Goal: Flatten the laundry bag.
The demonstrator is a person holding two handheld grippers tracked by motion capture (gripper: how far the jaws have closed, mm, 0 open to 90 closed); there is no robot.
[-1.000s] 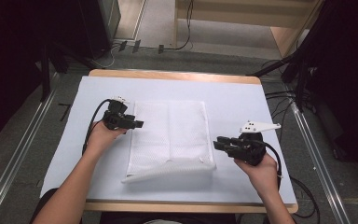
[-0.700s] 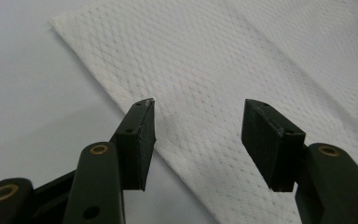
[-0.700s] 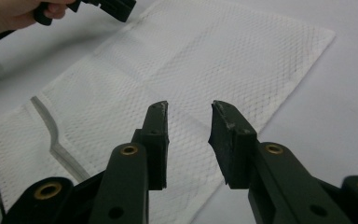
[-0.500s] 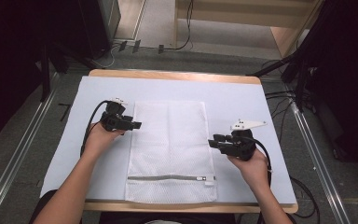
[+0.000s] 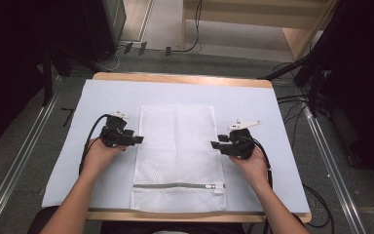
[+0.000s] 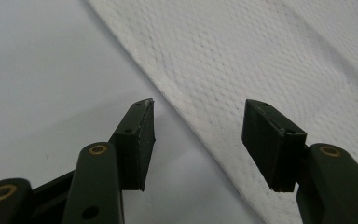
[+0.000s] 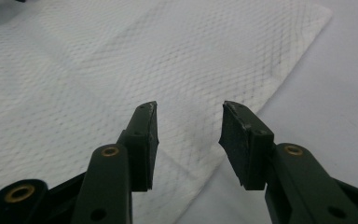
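A white mesh laundry bag [image 5: 177, 156] lies flat and unfolded in the middle of the table, its zipper [image 5: 177, 185] running across near the front edge. My left gripper [image 5: 137, 140] rests at the bag's left edge, open, with its jaws astride that edge [image 6: 200, 121] and nothing pinched. At the bag's right edge my right gripper [image 5: 215, 145] is open; its jaws have just been opening. The mesh [image 7: 121, 70] lies under and beyond them, not gripped. A hand holds each gripper.
A pale sheet [image 5: 272, 117] covers the wooden table [image 5: 185, 78]. Metal rails [image 5: 331, 161] run along both sides on the floor, with cables [image 5: 297, 105] at the right. Dark equipment stands at the back corners.
The bag's near half has unfolded toward the front edge, showing the zipper. My right gripper let it go, opened, and moved down and away from the front. The left gripper shifted slightly.
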